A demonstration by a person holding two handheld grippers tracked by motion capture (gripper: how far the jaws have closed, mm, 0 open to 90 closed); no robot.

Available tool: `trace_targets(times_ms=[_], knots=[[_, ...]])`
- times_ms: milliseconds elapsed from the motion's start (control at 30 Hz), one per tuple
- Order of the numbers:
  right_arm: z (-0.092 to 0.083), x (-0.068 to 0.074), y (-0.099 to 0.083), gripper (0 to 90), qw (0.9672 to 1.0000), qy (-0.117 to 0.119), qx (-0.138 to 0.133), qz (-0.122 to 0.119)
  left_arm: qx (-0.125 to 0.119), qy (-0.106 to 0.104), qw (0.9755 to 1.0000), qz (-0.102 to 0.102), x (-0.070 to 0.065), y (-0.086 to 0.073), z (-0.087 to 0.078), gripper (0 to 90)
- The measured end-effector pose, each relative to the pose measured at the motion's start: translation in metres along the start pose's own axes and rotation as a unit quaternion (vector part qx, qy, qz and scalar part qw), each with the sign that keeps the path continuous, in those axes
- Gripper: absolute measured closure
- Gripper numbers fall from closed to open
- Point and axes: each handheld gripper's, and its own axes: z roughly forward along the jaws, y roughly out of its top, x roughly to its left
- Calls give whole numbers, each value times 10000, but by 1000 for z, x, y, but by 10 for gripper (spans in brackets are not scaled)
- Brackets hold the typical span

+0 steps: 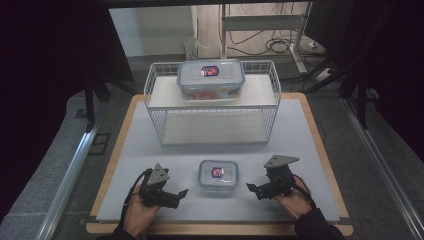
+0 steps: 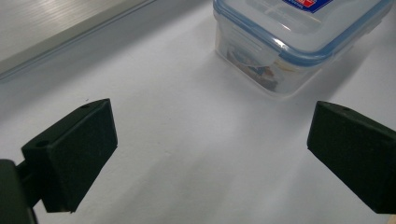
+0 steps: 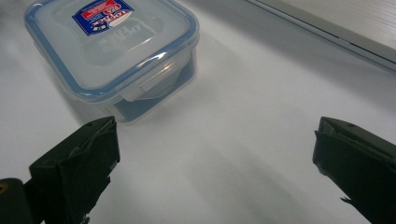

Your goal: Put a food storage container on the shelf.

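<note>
On the near part of the grey mat [image 1: 150, 145], between the two hands, stands the small container [image 1: 218, 175], lid on w/ blue seal and a red-blue sticker on top. The left gripper [image 1: 183, 192] rests on one side of it and the right gripper [image 1: 251, 187] on the other side, both low near the mat, tips turned inward to the box. Neither touches it; a strip of bare mat is between each tip and the box wall.

Both grippers are apart, nothing between the pads. In the left gripper view the small container is ahead and to the right of the pads [image 2: 74, 154]; in the right gripper view it is ahead and to the left. So each gripper is aimed a bit beside the box, not straight at it. I judge the hands are placed like this to approach the box from two sides, maybe for the side clips of the lid, but this is only a guess.

Behind, the wire rack [image 1: 155, 85] stands on the far half of the mat, w/ a large container [image 1: 211, 79] on its upper shelf. The lower shelf [image 1: 215, 127] is free.

Room for moving: a wide band of mat lies between small container and rack front. The near edge of the table [image 1: 220, 229] is close under the wrists, so little space to pull back. Sideways, mat is open to both edges.
</note>
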Motion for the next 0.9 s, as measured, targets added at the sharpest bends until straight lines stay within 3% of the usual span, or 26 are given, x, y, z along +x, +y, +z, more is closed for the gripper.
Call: trace_targets(times_ms=[333,567,800,867,900], knots=[[4,5,6,23,10000,57,5,31,181,-131,9997,26,-1,17,9,27],[9,12,14,14,9998,148,24,121,71,-643,9979,-95,2,31,21,27],[14,18,22,69,9991,381,143,127,194,-782,9967,55,-5,45,36,77],[16,21,25,80,9991,405,128,79,235,-846,9961,56,-6,48,41,85],[18,22,26,84,9990,424,125,69,231,-924,9955,-36,-6,49,43,83]])
